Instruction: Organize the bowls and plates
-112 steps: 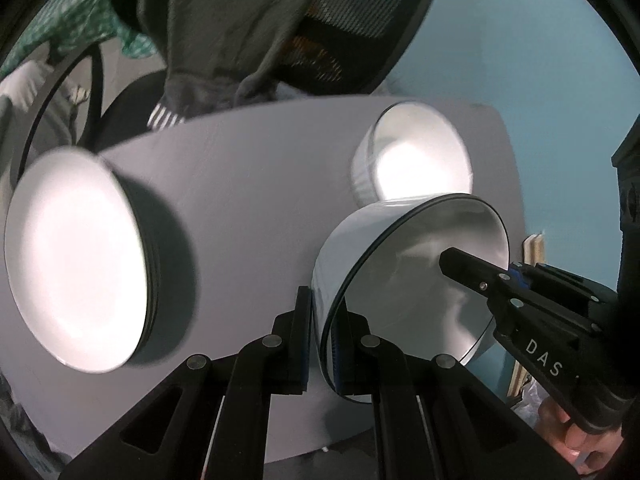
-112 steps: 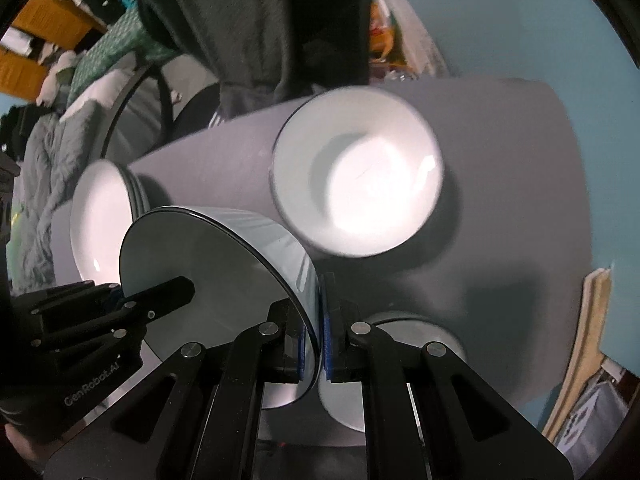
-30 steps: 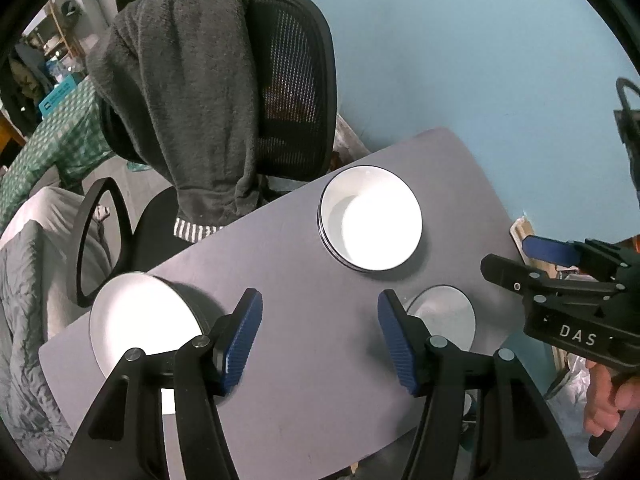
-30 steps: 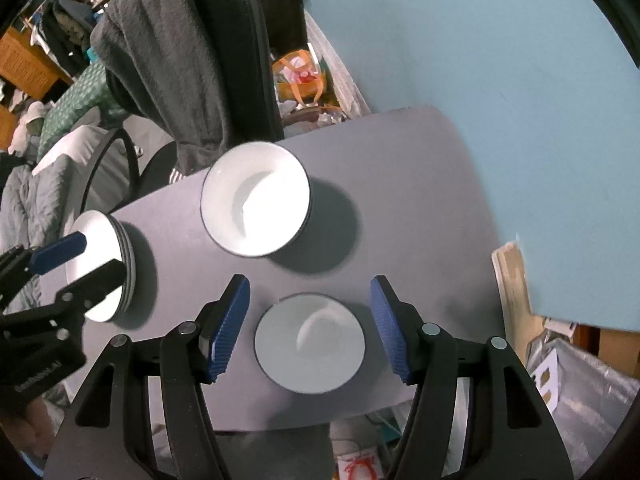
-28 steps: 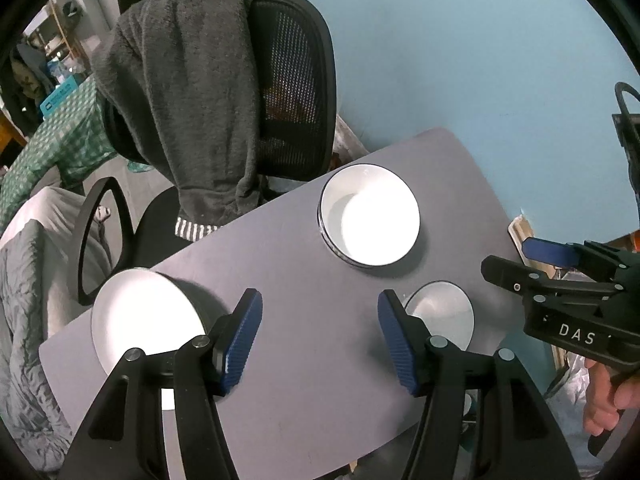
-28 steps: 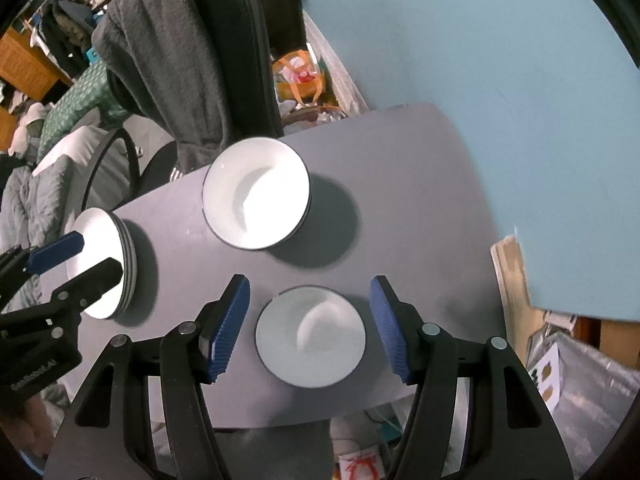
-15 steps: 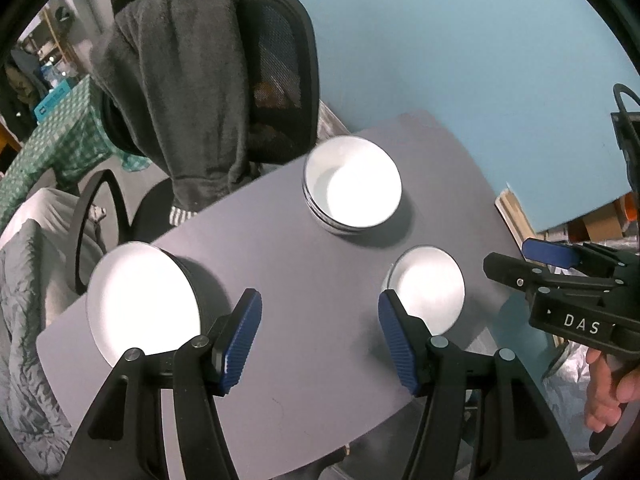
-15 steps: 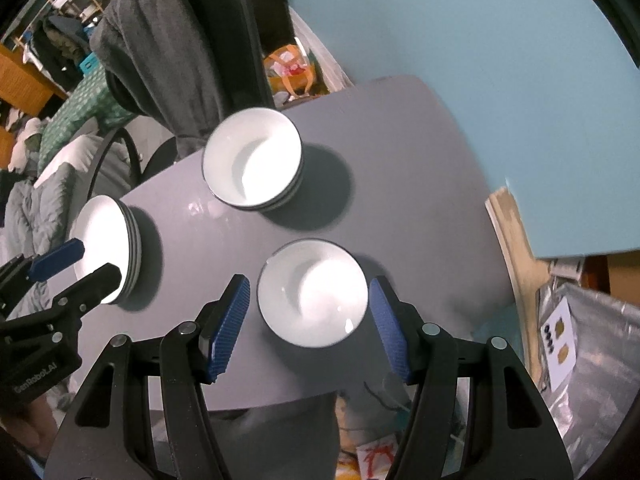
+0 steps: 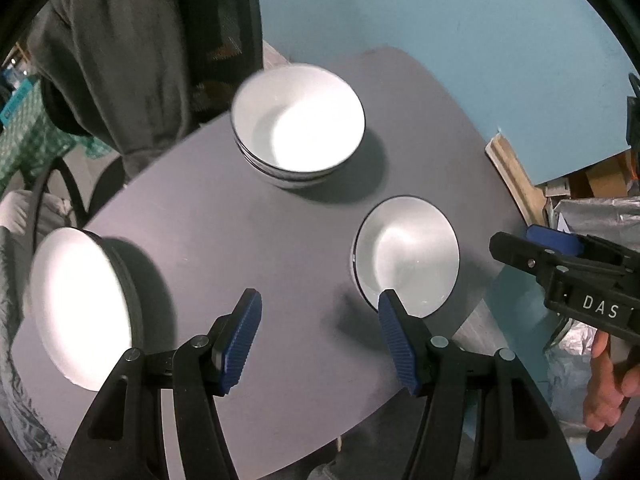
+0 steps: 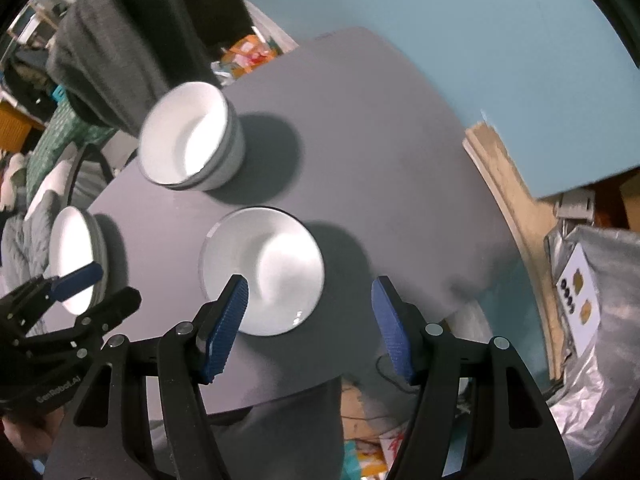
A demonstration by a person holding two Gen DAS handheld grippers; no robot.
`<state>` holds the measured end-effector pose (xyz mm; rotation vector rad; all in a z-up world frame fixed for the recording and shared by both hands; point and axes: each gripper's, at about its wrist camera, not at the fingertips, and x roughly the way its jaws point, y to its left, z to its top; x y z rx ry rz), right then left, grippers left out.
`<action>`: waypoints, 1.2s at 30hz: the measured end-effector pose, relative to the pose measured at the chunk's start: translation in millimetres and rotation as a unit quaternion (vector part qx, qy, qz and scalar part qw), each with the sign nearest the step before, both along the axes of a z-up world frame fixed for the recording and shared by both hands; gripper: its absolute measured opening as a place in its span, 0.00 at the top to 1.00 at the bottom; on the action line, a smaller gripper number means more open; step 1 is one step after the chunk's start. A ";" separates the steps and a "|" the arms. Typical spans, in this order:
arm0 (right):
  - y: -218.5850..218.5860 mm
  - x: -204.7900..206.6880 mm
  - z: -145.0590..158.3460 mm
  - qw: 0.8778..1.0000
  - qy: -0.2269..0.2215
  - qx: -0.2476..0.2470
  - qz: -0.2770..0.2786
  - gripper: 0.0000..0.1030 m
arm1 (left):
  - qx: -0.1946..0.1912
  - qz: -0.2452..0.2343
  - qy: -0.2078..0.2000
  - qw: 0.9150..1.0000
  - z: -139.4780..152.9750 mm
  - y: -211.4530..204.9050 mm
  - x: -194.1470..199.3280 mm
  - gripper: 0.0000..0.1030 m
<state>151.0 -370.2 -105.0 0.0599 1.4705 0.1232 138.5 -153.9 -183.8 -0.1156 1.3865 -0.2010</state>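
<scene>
The left gripper [image 9: 320, 336] is held open above the grey table [image 9: 248, 240], nothing between its blue pads [image 9: 240, 340]. The right gripper [image 10: 310, 320] is likewise spread wide and empty, aimed down over the table's near edge. A single white bowl [image 10: 262, 270] is seen just beyond the right gripper's left pad, resting on the table. Further off, a stack of bowls [image 9: 298, 126] is set near the chair [image 9: 224, 20], and a stack of plates [image 9: 82, 308] lies at the left edge.
</scene>
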 end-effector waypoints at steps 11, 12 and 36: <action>-10.9 1.0 -52.5 1.000 0.009 -0.010 -0.011 0.38 | -0.003 -0.011 0.042 0.999 -55.5 -25.8 15.6 0.40; -9.4 1.4 -56.6 1.000 0.009 -0.010 -0.008 0.38 | -0.005 -0.010 0.044 0.999 -58.5 -27.7 16.1 0.40; 15.8 10.5 -107.6 0.999 0.033 0.010 0.041 0.51 | -0.005 0.021 0.063 0.998 -87.6 -37.3 25.7 0.40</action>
